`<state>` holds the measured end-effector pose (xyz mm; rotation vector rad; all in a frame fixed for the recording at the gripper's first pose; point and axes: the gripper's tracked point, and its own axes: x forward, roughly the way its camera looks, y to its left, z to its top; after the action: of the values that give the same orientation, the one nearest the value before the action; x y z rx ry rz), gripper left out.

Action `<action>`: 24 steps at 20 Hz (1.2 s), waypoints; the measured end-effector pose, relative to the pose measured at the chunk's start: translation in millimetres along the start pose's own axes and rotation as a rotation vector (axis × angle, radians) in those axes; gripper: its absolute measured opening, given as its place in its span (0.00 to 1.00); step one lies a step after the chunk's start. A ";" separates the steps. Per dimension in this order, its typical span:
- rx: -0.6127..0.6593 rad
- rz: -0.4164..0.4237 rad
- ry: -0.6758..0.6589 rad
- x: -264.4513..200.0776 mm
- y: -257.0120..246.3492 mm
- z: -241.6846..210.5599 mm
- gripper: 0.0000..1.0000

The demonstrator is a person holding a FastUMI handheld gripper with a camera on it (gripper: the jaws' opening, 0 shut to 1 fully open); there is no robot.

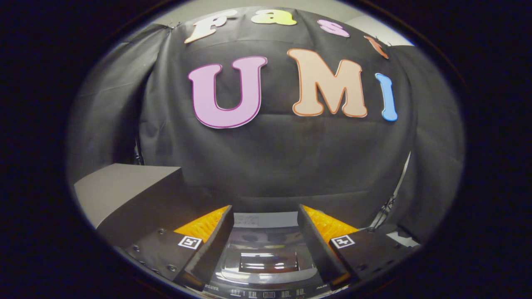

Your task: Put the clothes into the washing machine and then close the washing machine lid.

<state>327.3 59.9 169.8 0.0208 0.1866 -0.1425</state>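
The washing machine [266, 257] stands directly below and ahead of me, seen from above between the fingers. Its dark glossy lid [268, 262] lies flat and shut, with a control strip along the near edge. My gripper [265, 214] hovers above it, open wide, nothing between the fingers [216, 245]. No clothes are in sight.
A grey box-like block [124, 195] stands left of the machine, level with my left finger. Black cloth hangs as a wall close behind the machine. Cables [384, 214] and a small dark item sit at the right, beyond the right finger.
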 end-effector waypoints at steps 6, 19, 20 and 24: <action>-0.003 0.010 -0.042 -25.1 -13.3 3.7 0.97; -0.104 0.114 -0.226 -97.9 -49.0 -21.4 0.97; -0.110 0.117 -0.233 -106.9 -53.4 -27.1 0.97; -0.094 0.120 -0.222 -138.2 -71.2 -58.9 0.97</action>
<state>172.0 10.7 137.2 -0.0771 -0.0294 -0.0158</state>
